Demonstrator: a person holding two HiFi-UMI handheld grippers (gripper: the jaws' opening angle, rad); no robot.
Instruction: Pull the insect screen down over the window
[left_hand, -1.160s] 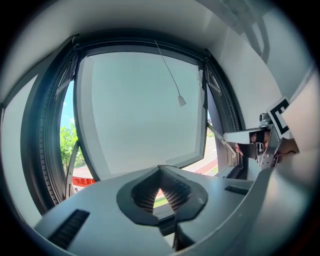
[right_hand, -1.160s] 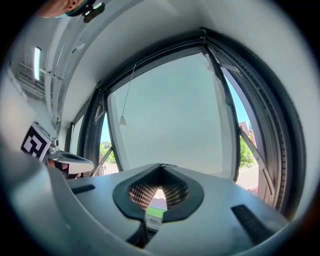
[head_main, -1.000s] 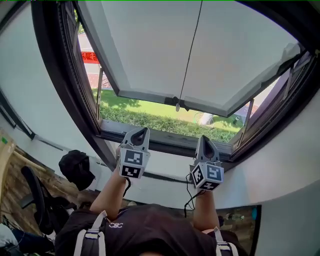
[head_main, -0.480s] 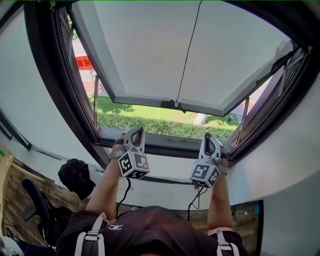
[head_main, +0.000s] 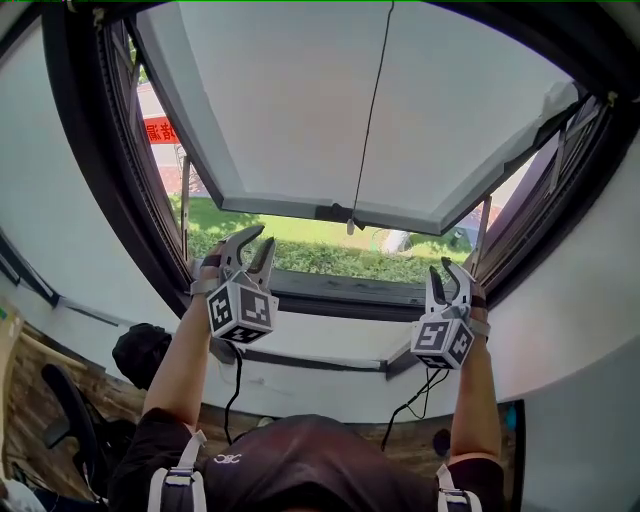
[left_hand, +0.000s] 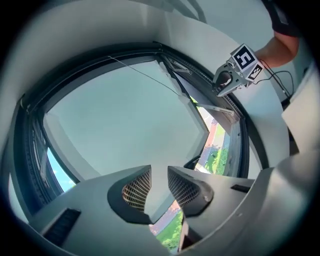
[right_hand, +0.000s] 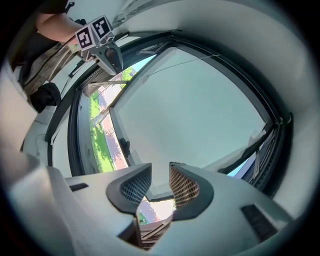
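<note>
Across the upper middle of the head view, the insect screen (head_main: 300, 110) hangs as a pale panel over most of the opening; its bottom bar (head_main: 270, 207) stops short of the sill, leaving a strip of grass (head_main: 330, 252) uncovered beneath it, so the pull looks unfinished; a thin cord (head_main: 372, 110) runs down the screen's centre to a small dark handle (head_main: 333, 213) on the bar; lower, the dark window frame (head_main: 330, 297) crosses the middle of the picture; the left gripper (head_main: 262, 240) is raised at centre left and the right gripper (head_main: 444, 272) at centre right, each pointing up toward one end of the bar, probably so that it comes down level; both tongs are spreading apart with nothing between them, the screen showing only beyond the pads in each gripper view.
</note>
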